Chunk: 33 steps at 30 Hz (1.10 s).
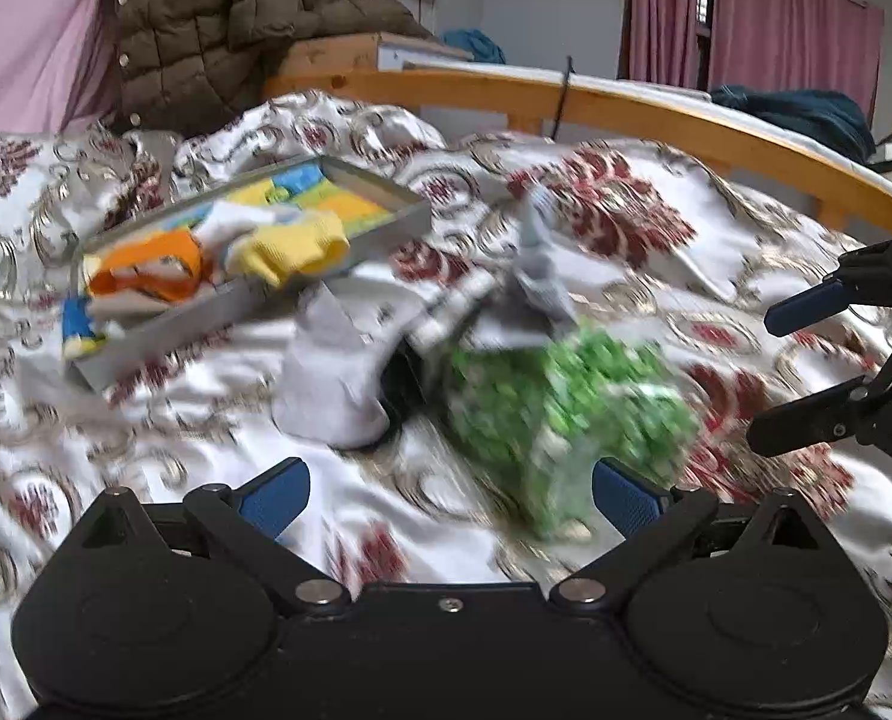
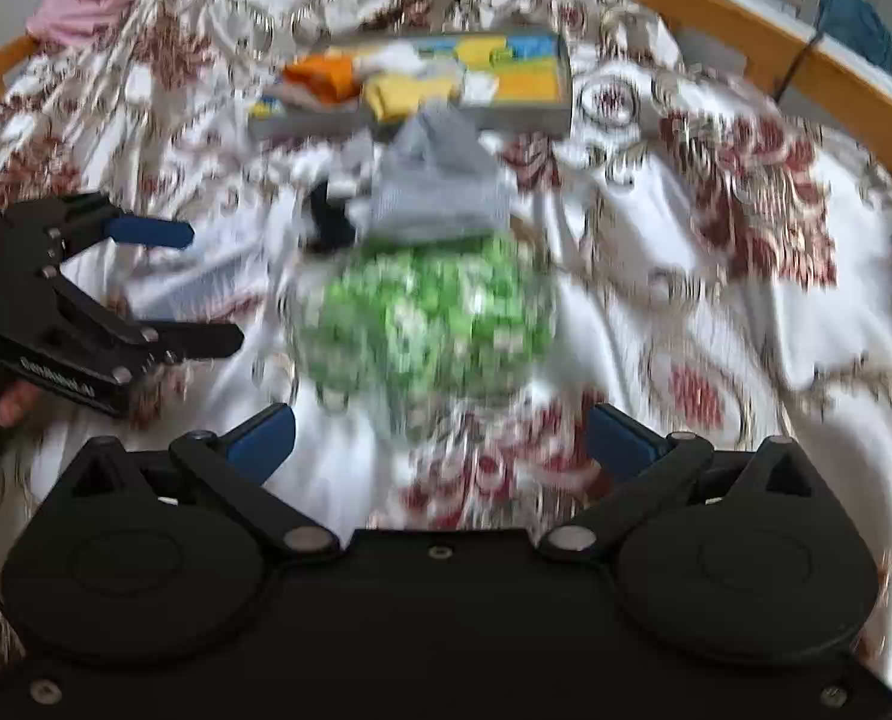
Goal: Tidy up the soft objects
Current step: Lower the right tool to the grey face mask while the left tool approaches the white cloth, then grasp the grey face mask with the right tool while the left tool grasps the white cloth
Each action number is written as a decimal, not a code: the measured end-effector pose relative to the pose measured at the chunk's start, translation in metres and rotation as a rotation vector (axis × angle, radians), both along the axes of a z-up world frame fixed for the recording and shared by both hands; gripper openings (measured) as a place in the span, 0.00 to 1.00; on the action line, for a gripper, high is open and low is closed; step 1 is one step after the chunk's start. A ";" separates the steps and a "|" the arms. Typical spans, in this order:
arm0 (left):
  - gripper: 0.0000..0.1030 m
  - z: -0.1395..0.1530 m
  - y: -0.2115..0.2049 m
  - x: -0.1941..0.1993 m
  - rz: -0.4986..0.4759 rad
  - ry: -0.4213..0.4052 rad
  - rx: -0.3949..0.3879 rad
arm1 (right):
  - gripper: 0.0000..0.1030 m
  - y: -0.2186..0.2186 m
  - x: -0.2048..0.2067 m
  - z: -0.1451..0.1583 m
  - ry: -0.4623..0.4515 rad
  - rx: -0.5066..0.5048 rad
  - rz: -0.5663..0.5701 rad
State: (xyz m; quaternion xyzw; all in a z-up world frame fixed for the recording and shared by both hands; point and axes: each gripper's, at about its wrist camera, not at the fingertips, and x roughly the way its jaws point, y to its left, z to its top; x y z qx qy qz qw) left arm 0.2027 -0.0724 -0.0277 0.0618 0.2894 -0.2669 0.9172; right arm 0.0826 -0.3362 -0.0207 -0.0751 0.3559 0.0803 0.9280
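Both grippers, left and right, are spread wide and empty; green cloth lies just ahead, tray beyond.

glossy satin bedspread, matt knitted grey sock, quilted puffer jacket, smooth varnished wooden bed frame, matt black plastic fingers

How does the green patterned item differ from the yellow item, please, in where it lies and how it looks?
The green patterned item lies loose on the bedspread, while the yellow item sits in the grey tray. The green patterned item is speckled green and white; the yellow item is plain. The green patterned item looks bulkier and lies nearer both open grippers. Both look like soft fabric, and no gripper holds either.
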 end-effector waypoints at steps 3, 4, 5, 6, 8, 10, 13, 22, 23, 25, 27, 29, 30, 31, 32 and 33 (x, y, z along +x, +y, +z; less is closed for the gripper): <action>0.97 0.005 0.006 0.017 0.019 -0.018 -0.029 | 0.99 0.004 0.020 0.011 -0.038 0.006 0.006; 0.97 0.007 0.008 0.022 0.027 -0.023 -0.041 | 0.99 0.006 0.026 0.014 -0.048 0.008 0.007; 0.97 0.007 0.010 0.027 0.034 -0.027 -0.050 | 0.99 0.008 0.034 0.016 -0.061 0.012 0.008; 0.97 0.007 0.011 0.031 0.041 -0.029 -0.059 | 0.99 0.011 0.040 0.018 -0.071 0.014 0.010; 0.97 0.006 0.014 0.039 0.040 -0.027 -0.071 | 0.99 0.015 0.055 0.023 -0.091 0.021 0.008; 0.97 0.002 0.015 0.046 0.035 -0.020 -0.073 | 0.99 0.020 0.071 0.026 -0.099 0.036 0.002; 0.91 -0.004 0.017 0.054 0.010 -0.001 -0.090 | 0.99 0.027 0.091 0.028 -0.110 0.055 -0.002; 0.66 -0.009 0.029 0.075 -0.022 0.052 -0.195 | 0.80 0.048 0.132 0.013 -0.118 0.079 -0.034; 0.61 -0.010 0.031 0.078 -0.023 0.062 -0.207 | 0.79 0.048 0.135 0.010 -0.115 0.082 -0.041; 0.53 -0.011 0.033 0.082 -0.033 0.080 -0.228 | 0.73 0.046 0.141 0.005 -0.111 0.091 -0.057; 0.51 -0.012 0.037 0.084 -0.036 0.099 -0.259 | 0.71 0.041 0.145 0.001 -0.108 0.100 -0.068; 0.51 -0.012 0.042 0.087 -0.025 0.123 -0.301 | 0.70 0.038 0.146 -0.001 -0.106 0.104 -0.072; 0.51 -0.012 0.044 0.089 -0.019 0.138 -0.321 | 0.69 0.037 0.147 -0.003 -0.105 0.107 -0.074; 0.51 -0.012 0.046 0.091 -0.011 0.153 -0.336 | 0.68 0.035 0.146 -0.004 -0.105 0.111 -0.073; 0.51 -0.013 0.047 0.093 -0.005 0.163 -0.349 | 0.68 0.032 0.145 -0.005 -0.105 0.116 -0.072; 0.51 -0.013 0.047 0.095 0.000 0.172 -0.363 | 0.67 0.030 0.143 -0.006 -0.106 0.122 -0.074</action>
